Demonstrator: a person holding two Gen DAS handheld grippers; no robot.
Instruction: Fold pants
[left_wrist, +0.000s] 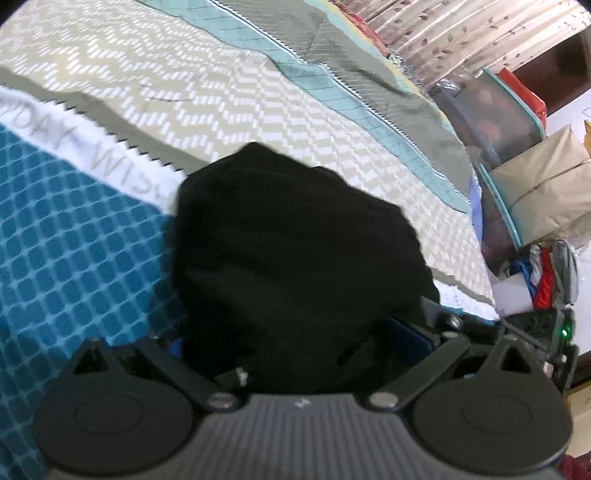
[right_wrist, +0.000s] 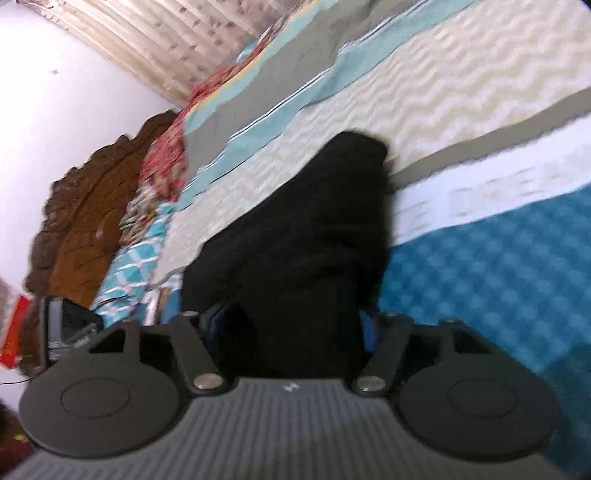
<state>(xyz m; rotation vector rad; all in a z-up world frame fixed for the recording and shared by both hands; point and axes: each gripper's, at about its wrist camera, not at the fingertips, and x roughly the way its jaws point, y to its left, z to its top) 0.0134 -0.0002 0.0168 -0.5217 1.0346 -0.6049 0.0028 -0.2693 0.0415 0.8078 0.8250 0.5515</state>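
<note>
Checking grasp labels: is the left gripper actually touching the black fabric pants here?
Touching. The left wrist view shows the black fabric pants bunched between the left gripper jaws, cloth filling the gap and covering the blue pads.

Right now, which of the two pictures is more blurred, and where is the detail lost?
Right wrist view: motion blur smears the bedspread; the black pants show no folds. Left wrist view: sharper, the bedspread's zigzag pattern reads clearly, but the pants are an underexposed black mass.

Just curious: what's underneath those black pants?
Below the black pants lies a patterned bedspread in blue, white and beige. The cloth hides both grippers' fingertips.
</note>
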